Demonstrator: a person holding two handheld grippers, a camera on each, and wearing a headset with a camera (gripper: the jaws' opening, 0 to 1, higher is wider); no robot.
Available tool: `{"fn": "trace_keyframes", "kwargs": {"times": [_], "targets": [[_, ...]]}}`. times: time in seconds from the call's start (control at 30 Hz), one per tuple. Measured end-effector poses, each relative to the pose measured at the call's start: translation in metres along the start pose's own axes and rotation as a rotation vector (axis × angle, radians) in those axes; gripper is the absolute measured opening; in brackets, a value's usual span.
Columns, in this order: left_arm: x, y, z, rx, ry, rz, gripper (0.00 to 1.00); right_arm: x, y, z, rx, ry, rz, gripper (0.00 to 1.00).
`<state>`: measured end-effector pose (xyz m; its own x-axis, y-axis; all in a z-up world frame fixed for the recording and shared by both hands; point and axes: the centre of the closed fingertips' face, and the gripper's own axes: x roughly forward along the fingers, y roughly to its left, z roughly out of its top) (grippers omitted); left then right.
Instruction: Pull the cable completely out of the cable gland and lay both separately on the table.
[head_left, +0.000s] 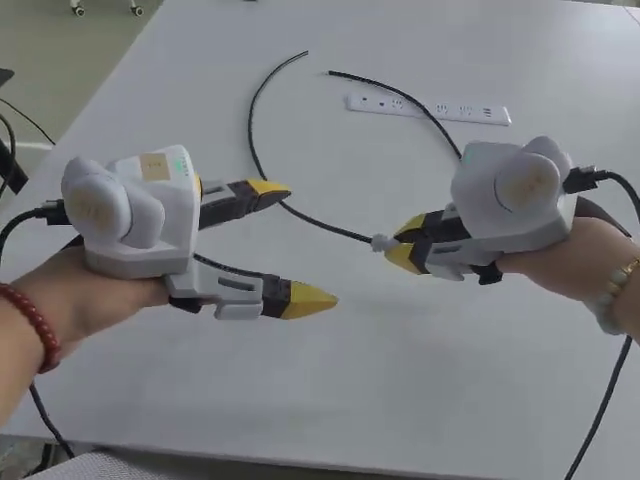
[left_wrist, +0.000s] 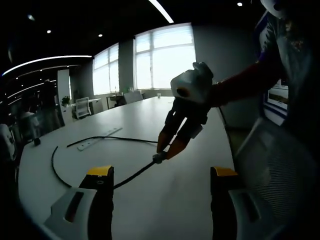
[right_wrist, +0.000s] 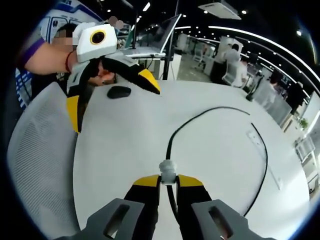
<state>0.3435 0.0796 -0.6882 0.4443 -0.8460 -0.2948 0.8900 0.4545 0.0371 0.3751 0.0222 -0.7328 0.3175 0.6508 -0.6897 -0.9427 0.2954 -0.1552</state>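
- Left gripper (head_left: 288, 243), in the head view, hangs above the table (head_left: 400, 390) with its yellow-tipped jaws spread wide and nothing between them. The right gripper (head_left: 403, 246) faces it, jaws pinched on the small white cable gland (head_left: 381, 243). The black cable (head_left: 252, 140) runs from the gland in a long loop across the table toward a power strip (head_left: 430, 108).
- Left gripper view: its own jaws stand far apart. Beyond them the right gripper (left_wrist: 167, 150) holds the gland (left_wrist: 159, 157), and the cable (left_wrist: 132, 175) trails off to the left onto the tabletop.
- Right gripper view: the gland (right_wrist: 168, 170) sits clamped at the jaw tips. A black line runs on between the jaws behind it, so the cable looks still threaded through.
- Progress, as I judge it: the gland is secured, but the cable is neither gripped nor pulled free. Drawing it out and laying the two apart on the table both remain.
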Motion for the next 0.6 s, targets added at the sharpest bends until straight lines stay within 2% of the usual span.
{"fn": "trace_keyframes", "kwargs": {"times": [0.07,0.13,0.33,0.47,0.6], "targets": [[0.005,-0.006,0.011,0.035,-0.03,-0.038,0.76,-0.011,0.001,0.007,-0.009,-0.009,-0.01,0.07],[0.008,-0.01,0.016,0.042,-0.033,-0.067,0.71,-0.023,0.003,0.014,-0.016,-0.018,-0.012,0.07],[0.015,-0.015,0.038,0.113,-0.06,-0.096,0.61,-0.048,0.01,0.031,-0.05,-0.036,-0.014,0.07],[0.016,-0.018,0.043,0.147,-0.047,-0.118,0.53,-0.06,0.018,0.042,-0.077,-0.049,-0.011,0.07],[0.015,-0.022,0.044,0.181,-0.039,-0.145,0.49,-0.065,0.026,0.046,-0.09,-0.055,0.007,0.07]]}}
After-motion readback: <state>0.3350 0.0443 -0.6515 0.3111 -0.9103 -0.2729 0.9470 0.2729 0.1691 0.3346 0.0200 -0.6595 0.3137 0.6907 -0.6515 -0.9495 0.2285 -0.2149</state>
